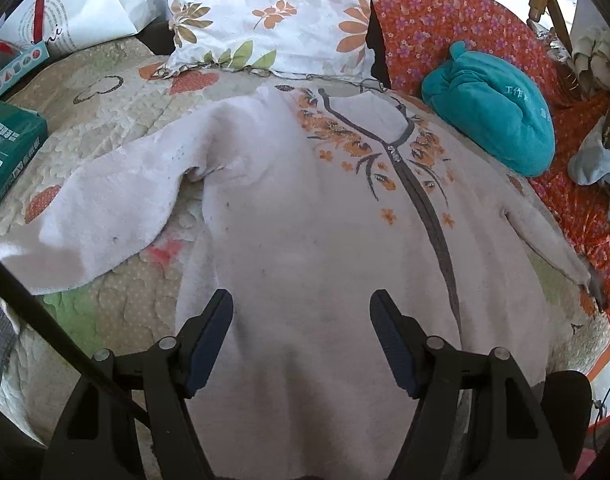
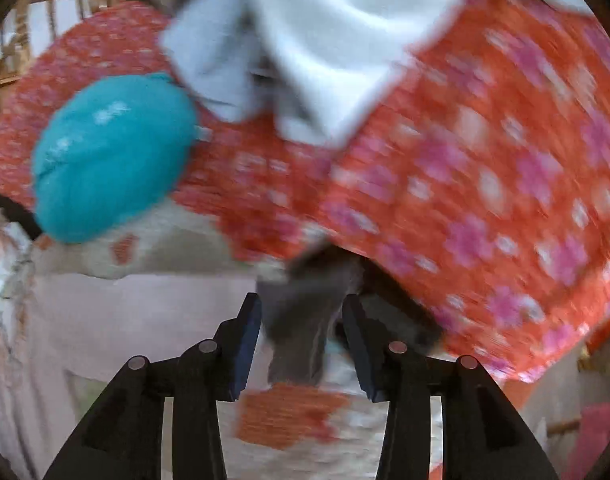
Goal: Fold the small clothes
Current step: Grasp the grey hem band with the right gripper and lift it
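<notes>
Right now your right-wrist view is badly motion-blurred, so edges there are hard to read. Your right gripper point(image 2: 301, 312) has its jaws apart, with the grey cuff point(image 2: 309, 320) of the top's sleeve lying between them; whether the pads touch it, you can't tell through the blur. Your left gripper point(image 1: 301, 308) is released, jaws wide, hovering over the lower body of the top point(image 1: 305, 220), gripping nothing.

The top lies spread flat, front up, on the quilt point(image 1: 105, 120), neckline toward 12 o'clock, one sleeve out at 9 o'clock, the other running to 4 o'clock. Its hem is cut off by the frame bottom and the gripper body.

At 12 o'clock a floral pillow point(image 1: 265, 12) touches the collar area. At 2 o'clock a teal bundle point(image 1: 493, 120) sits on the orange cloth point(image 1: 445, 20), just beside the shoulder. At 9 o'clock a green box point(image 1: 9, 148) is cut off by the frame edge. A dark cable point(image 1: 45, 312) crosses the left view at 8 o'clock. In the right view pale clothes point(image 2: 313, 40) lie at 12 o'clock, too smeared to identify.
</notes>
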Tool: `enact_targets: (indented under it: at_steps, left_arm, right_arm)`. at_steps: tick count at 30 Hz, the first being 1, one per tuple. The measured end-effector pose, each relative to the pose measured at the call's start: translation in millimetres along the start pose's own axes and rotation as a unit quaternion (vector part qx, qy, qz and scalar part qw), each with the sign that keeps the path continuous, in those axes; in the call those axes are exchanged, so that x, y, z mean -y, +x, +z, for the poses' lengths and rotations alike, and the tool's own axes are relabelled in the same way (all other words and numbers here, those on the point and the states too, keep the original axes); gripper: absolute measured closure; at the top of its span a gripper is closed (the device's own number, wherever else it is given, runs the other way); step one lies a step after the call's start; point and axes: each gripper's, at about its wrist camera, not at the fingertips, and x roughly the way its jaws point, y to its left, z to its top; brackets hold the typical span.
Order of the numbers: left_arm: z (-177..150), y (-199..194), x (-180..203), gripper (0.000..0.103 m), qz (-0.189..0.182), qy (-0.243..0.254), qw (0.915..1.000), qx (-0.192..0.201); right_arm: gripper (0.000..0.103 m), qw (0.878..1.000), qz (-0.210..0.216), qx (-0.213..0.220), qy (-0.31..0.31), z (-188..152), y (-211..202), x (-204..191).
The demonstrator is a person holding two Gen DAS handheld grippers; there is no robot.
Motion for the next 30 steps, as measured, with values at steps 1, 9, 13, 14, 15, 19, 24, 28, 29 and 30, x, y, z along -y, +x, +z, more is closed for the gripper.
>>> enact_targets:
  at_steps: [1,9,13,14,15,19,24,28,29,30]
  left_arm:
    - [0,1,-1,0.033,-0.001,-0.003,1.0,-0.002]
    - [-2,6,2,0.033,-0.014,-0.006,0.9997,-0.017]
    - [-1,-6,-1,0.033,-0.023,-0.008,0.9996,-0.016]
    - [1,-12,-3,0.033,-0.025,-0.01,0.9996,-0.011]
    - [2,-15,-5,0.033,-0.025,-0.012,0.9996,-0.007]
    - [12,-29,-19,0.032,-0.028,-0.035,0.999,0.007]
    - [36,-37,-46,0.032,-0.011,-0.061,0.9976,0.029]
    - [69,-44,-79,0.032,0.019,-0.08,0.9941,0.07]
    - [76,-45,-89,0.032,0.027,-0.087,0.9926,0.081]
    - [83,-45,-99,0.032,0.034,-0.093,0.9909,0.091]
  right_arm:
    - [0.057,1.0,0.004,-0.005,0.009,-5,-2,8]
    - [0.057,0.994,0.094,-0.041,0.049,-52,9,36]
    - [0.057,0.989,0.099,-0.065,0.091,-59,42,37]
    - [0.056,0.987,0.099,-0.058,0.11,-56,48,38]
    - [0.054,0.986,0.098,-0.05,0.122,-53,52,39]
    - [0.051,0.981,0.104,-0.054,0.151,-35,76,25]
    - [0.098,0.985,0.079,-0.037,0.148,-19,67,16]
    - [0.098,0.989,0.047,0.013,0.138,14,28,17]
    - [0.098,0.99,0.044,0.02,0.132,22,20,12]
    - [0.098,0.992,0.043,0.027,0.12,30,11,3]
